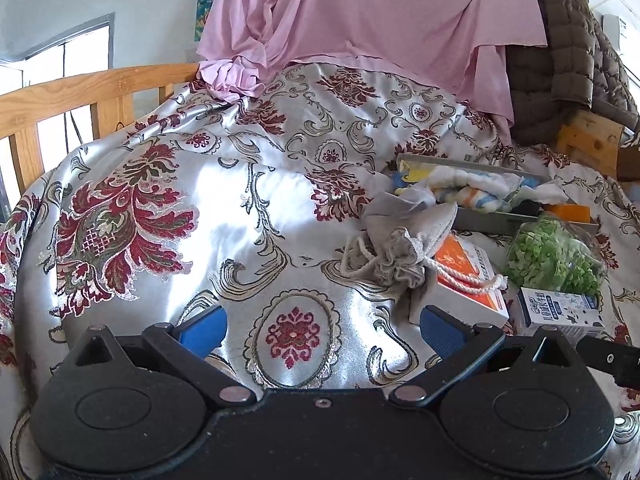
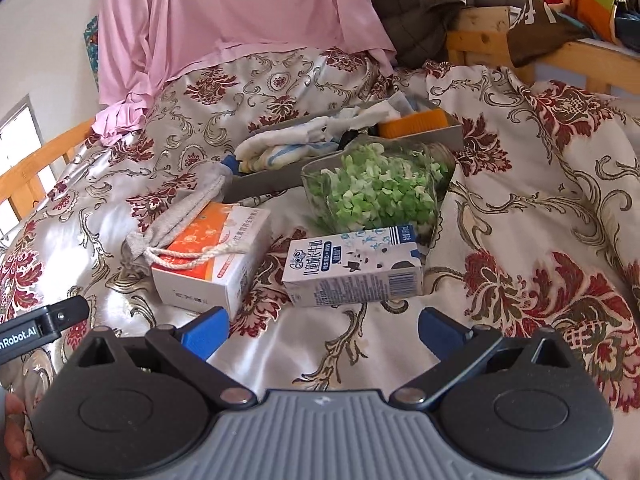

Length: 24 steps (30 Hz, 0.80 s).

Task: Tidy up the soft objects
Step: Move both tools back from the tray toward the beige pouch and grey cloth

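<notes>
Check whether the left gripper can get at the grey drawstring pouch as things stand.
Probably yes. The left gripper is open and empty, and the pouch lies just ahead to its right, uncovered, resting partly on the orange box. Only bedspread lies between them.

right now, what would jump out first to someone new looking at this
The shiny bedspread with big red flowers fills both views. In the middle sit a bag of green bits, a milk carton in front of it, and a grey pouch draped over an orange box. Pink cloth hangs behind.
</notes>
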{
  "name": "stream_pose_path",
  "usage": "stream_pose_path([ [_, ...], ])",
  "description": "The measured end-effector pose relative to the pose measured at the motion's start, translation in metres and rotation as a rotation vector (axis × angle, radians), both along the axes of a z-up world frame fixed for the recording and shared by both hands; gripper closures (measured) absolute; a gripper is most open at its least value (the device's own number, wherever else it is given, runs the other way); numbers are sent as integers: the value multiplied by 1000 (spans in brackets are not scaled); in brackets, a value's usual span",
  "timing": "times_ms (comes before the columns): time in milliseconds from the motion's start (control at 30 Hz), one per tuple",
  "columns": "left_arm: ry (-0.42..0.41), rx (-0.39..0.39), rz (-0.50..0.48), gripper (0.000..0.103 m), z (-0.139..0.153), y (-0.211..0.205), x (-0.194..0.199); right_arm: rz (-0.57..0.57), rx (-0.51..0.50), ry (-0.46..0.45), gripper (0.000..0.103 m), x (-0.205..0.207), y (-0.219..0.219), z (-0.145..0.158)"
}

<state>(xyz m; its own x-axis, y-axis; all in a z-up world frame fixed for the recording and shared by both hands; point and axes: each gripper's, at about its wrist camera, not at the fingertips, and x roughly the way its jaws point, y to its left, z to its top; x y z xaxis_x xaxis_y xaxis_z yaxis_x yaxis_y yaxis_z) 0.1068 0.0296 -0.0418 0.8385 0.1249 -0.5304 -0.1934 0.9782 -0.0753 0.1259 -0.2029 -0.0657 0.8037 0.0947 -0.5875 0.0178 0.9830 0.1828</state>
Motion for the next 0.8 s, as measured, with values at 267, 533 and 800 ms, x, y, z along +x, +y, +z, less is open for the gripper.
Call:
stream_pose_path([
  [267,-4,-5,9,1,0,1,7,36,-17,-34,0,9,11,1],
  [533,-30,5,9,1,1,4,13,56,-25,-39,0,13,17,0],
  [800,-73,-11,-35,1,1,4,31,66,-32,-66,0,19,19,-1],
])
